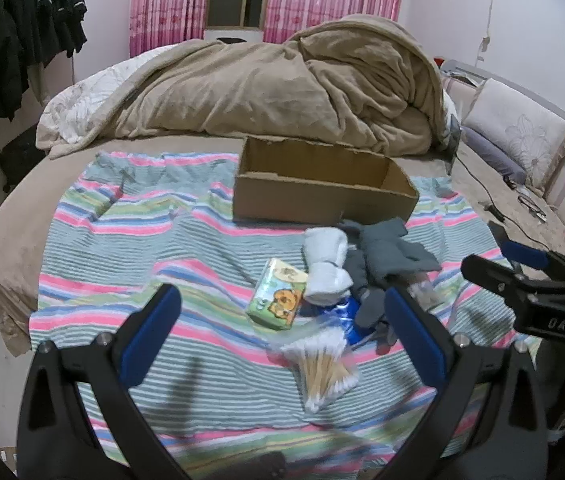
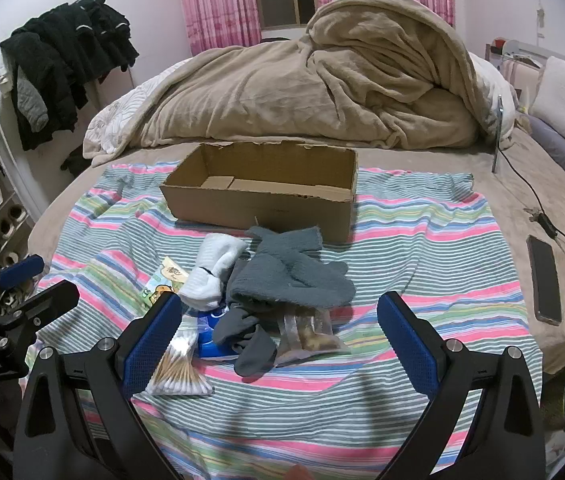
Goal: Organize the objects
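Note:
An open cardboard box (image 1: 322,192) (image 2: 262,196) stands empty on a striped cloth (image 1: 122,256) (image 2: 422,248). In front of it lies a heap: white socks (image 1: 326,268) (image 2: 214,268), grey gloves (image 1: 386,256) (image 2: 294,276), a green tissue pack (image 1: 278,296) (image 2: 160,284), a bag of cotton swabs (image 1: 322,364) (image 2: 180,364), a blue packet (image 1: 342,312) (image 2: 210,332) and a clear bag of brown bits (image 2: 314,332). My left gripper (image 1: 282,304) is open above the swabs and tissue pack. My right gripper (image 2: 280,312) is open above the gloves and clear bag; it also shows in the left wrist view (image 1: 490,256).
A bunched tan blanket (image 1: 282,80) (image 2: 342,88) lies behind the box. A phone (image 2: 544,280) and a charger cable (image 2: 538,208) lie on the bed at right. Dark clothes (image 2: 66,64) hang at left. Pillows (image 1: 518,132) line the right edge.

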Demonstrator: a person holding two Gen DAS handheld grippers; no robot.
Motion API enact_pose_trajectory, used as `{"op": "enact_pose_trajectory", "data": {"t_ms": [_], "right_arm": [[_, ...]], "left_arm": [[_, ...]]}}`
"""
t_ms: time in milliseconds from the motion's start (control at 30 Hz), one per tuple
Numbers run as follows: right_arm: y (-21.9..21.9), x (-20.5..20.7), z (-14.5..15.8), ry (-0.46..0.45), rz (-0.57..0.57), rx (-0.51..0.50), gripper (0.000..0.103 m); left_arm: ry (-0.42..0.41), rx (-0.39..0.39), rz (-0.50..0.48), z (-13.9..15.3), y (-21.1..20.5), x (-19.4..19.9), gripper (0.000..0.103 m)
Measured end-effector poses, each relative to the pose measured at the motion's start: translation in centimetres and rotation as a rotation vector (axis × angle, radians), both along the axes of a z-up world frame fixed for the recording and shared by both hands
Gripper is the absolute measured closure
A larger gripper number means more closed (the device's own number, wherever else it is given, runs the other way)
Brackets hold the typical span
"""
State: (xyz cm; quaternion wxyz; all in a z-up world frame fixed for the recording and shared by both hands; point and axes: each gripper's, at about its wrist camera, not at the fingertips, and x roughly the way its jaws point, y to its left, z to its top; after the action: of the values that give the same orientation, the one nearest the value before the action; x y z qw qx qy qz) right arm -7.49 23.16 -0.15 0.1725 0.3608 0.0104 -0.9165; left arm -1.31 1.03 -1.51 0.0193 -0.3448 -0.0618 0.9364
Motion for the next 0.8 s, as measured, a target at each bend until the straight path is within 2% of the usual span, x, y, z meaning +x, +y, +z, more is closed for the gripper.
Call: {"op": "enact_pose_trajectory", "data": {"t_ms": [800], "right_arm": [[0.73,-0.51,0.53,0.005,-0.016,-0.005,0.003]], "left_arm": [[-0.014,0.008,-0.001,-0.45,0.02,-0.68,0.001]]}}
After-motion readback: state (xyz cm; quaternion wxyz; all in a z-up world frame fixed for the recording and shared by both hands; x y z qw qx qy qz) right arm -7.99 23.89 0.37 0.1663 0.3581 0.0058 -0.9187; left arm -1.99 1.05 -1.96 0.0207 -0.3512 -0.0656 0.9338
